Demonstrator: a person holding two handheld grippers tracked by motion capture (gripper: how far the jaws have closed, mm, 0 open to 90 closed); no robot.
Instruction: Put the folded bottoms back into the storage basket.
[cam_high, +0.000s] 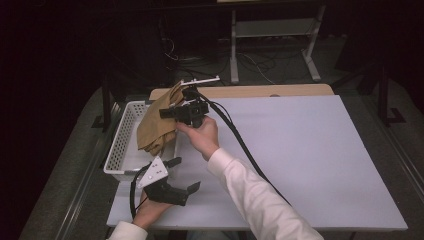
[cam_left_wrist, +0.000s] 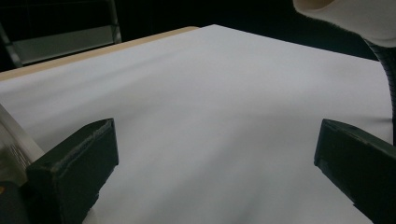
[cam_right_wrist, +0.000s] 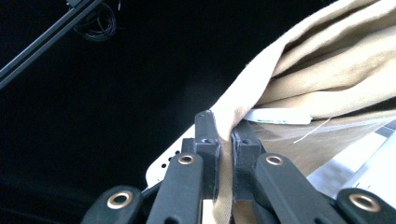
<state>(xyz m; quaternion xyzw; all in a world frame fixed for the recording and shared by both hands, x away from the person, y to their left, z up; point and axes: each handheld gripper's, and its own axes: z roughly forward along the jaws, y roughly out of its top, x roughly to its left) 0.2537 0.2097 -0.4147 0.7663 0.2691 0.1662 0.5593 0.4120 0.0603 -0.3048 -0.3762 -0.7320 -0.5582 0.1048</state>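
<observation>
Right gripper (cam_right_wrist: 225, 140) jaws pinching tan cloth (cam_high: 156, 121) (creased, drooping) over white basket (cam_high: 121, 134), left gripper (cam_high: 183, 174) jaws wide

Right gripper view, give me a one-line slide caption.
Right tongs shut on a fold of tan cloth, its white label showing just behind them.

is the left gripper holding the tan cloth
No, the left gripper sits open over the table; the right gripper pinches the cloth.
</observation>
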